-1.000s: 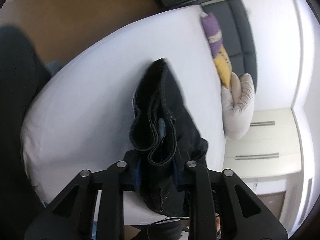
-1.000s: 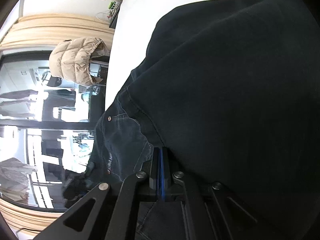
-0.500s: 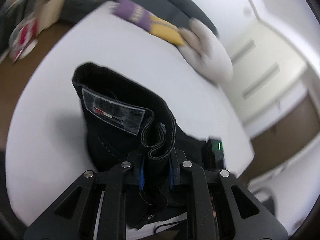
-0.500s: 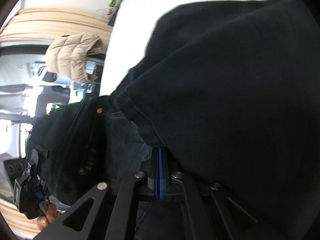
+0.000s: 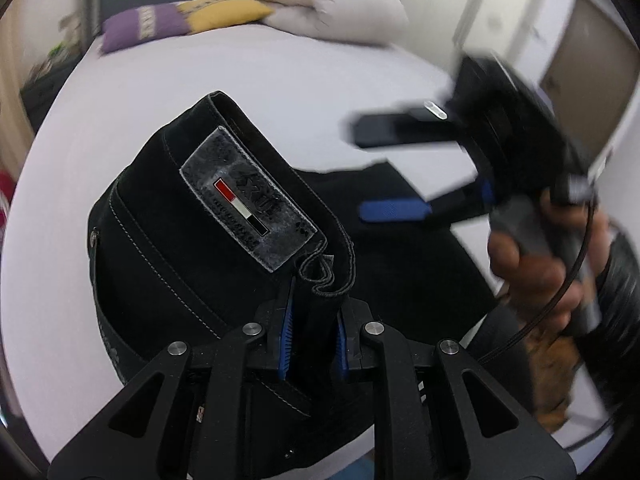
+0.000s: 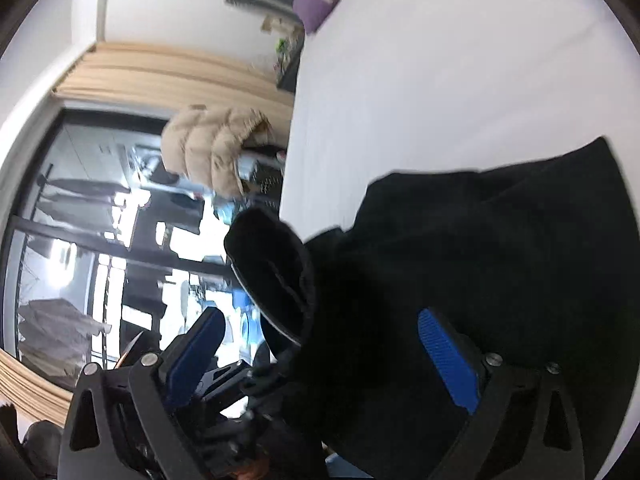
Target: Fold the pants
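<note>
The black pants (image 5: 192, 240) lie on the white bed (image 5: 280, 92), waistband raised, with a grey brand patch (image 5: 244, 200) showing. My left gripper (image 5: 314, 316) is shut on the bunched waistband. My right gripper (image 5: 384, 168) shows in the left wrist view at the right, held by a hand, jaws wide open and empty above the pants. In the right wrist view my right gripper (image 6: 324, 332) is open, its blue pads (image 6: 448, 356) spread over the dark fabric (image 6: 480, 248).
Purple and yellow pillows (image 5: 180, 20) and a grey cushion (image 5: 332, 4) lie at the bed's head. A white wardrobe (image 5: 520, 8) stands at right. A beige jacket (image 6: 212, 148), curtain and window are beside the bed.
My right gripper has opened and let go of the pants. My left gripper has swung round with the waistband, so the patch now faces up.
</note>
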The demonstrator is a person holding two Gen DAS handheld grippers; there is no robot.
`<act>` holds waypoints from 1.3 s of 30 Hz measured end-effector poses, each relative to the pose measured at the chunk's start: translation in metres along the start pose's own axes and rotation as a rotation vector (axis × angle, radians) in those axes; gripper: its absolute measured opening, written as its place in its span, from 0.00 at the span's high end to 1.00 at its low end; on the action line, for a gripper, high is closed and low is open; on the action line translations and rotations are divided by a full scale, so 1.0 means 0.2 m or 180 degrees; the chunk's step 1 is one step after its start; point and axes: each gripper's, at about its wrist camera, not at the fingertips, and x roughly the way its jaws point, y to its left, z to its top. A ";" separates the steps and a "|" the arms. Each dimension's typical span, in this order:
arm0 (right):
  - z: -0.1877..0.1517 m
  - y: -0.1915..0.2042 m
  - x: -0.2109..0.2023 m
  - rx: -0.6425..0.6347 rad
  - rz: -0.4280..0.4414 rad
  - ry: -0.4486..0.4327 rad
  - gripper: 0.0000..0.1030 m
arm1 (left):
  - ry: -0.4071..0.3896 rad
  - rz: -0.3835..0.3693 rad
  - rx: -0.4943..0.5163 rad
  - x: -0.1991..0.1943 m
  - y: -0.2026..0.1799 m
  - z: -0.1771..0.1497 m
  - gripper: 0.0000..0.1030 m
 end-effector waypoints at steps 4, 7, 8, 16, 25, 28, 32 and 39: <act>0.00 0.06 0.07 -0.0224 -0.0016 0.0214 0.03 | 0.0110 0.0069 0.0193 0.08 -0.10 -0.03 0.85; 0.04 0.08 0.13 -0.0353 -0.0181 0.0355 0.19 | 0.0164 0.0099 0.0232 0.13 -0.14 -0.04 0.85; 0.06 0.07 0.17 -0.0381 -0.0262 0.0423 0.33 | 0.0182 0.0113 0.0248 0.13 -0.16 -0.04 0.85; 0.04 0.01 0.17 -0.0335 -0.0479 0.0511 0.72 | 0.0267 0.0091 0.0255 0.22 -0.14 -0.02 0.85; 0.02 0.04 0.08 -0.0438 -0.0643 0.0352 0.84 | 0.0239 0.0019 0.0339 0.20 -0.21 0.02 0.85; 0.02 0.02 0.02 -0.0402 -0.0656 0.0274 0.85 | 0.0246 -0.0031 0.0399 0.23 -0.25 0.05 0.85; 0.01 -0.04 -0.09 -0.0316 -0.0687 0.0141 0.86 | 0.0259 -0.0127 0.0535 0.29 -0.36 0.11 0.85; 0.00 -0.18 -0.30 -0.0152 -0.0744 -0.0057 0.87 | 0.0286 -0.0268 0.0773 0.39 -0.55 0.20 0.85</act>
